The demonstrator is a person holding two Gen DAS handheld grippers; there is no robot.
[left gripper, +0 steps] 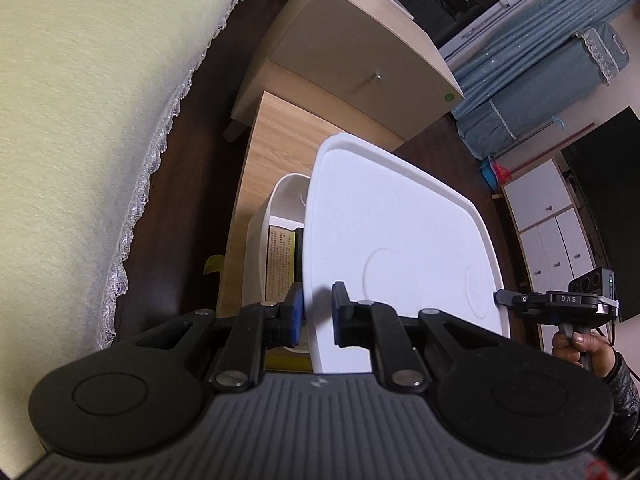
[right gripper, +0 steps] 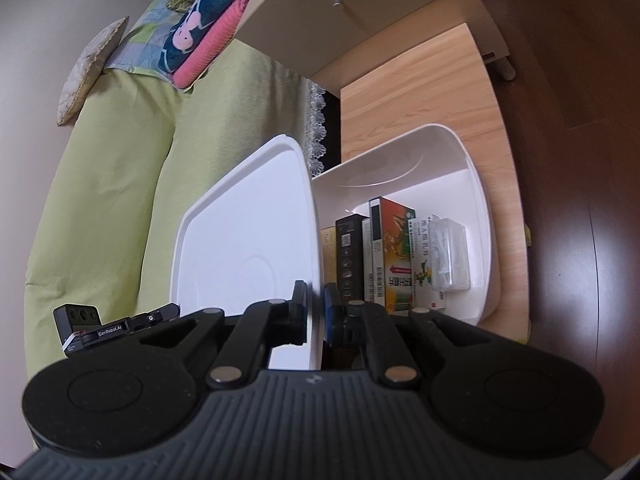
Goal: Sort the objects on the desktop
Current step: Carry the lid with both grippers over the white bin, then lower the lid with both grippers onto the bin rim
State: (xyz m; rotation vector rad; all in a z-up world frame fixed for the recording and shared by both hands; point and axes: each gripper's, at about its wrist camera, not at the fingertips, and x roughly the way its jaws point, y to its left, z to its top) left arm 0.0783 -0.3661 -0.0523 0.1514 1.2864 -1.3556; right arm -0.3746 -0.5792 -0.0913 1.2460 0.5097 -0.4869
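A white lid (left gripper: 392, 232) (right gripper: 248, 240) is held tilted on edge over an open white bin (left gripper: 276, 208) (right gripper: 480, 208). My left gripper (left gripper: 318, 312) is shut on the lid's near-left rim, with one blue pad on each side. My right gripper (right gripper: 316, 308) is shut on the opposite rim. In the left wrist view the right gripper (left gripper: 500, 298) touches the lid's far edge. In the right wrist view the left gripper (right gripper: 172, 308) shows beside the lid. Several upright boxes (right gripper: 396, 248) (left gripper: 282, 256) and a clear packet (right gripper: 450, 252) stand inside the bin.
The bin rests on a low light-wood table (left gripper: 276, 136) (right gripper: 420, 80). A bed with a yellow-green cover (left gripper: 80, 120) (right gripper: 120, 160) runs along one side, and a beige cabinet (left gripper: 360, 40) stands behind. Dark wood floor (right gripper: 580, 160) surrounds the table. A hand (left gripper: 580, 348) grips the right handle.
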